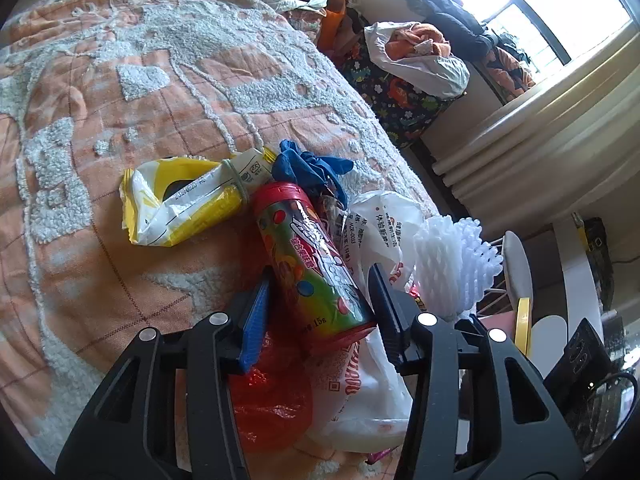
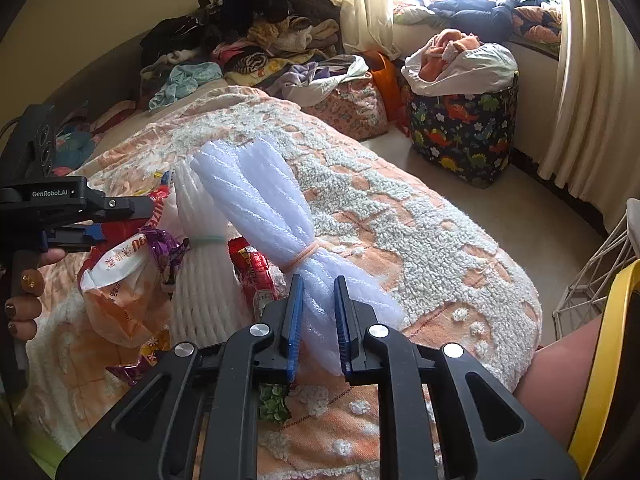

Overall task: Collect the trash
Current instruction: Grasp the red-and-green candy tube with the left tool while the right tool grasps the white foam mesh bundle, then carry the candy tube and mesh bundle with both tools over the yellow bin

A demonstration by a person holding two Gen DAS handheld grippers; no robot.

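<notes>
Two handheld grippers are clamping litter on an orange-and-white tufted bedspread [image 1: 120, 92].

The left gripper [image 1: 320, 296] is pinching a red-lidded, multicoloured candy tube [image 1: 308, 256] lying among wrappers; the right gripper [image 2: 318, 320] is squeezing a white foam-net bundle [image 2: 260, 200] tied with an orange band.

Black gripper [image 2: 318, 332] frames, blue pads [image 2: 294, 328], silver screws [image 2: 260, 329]
</notes>
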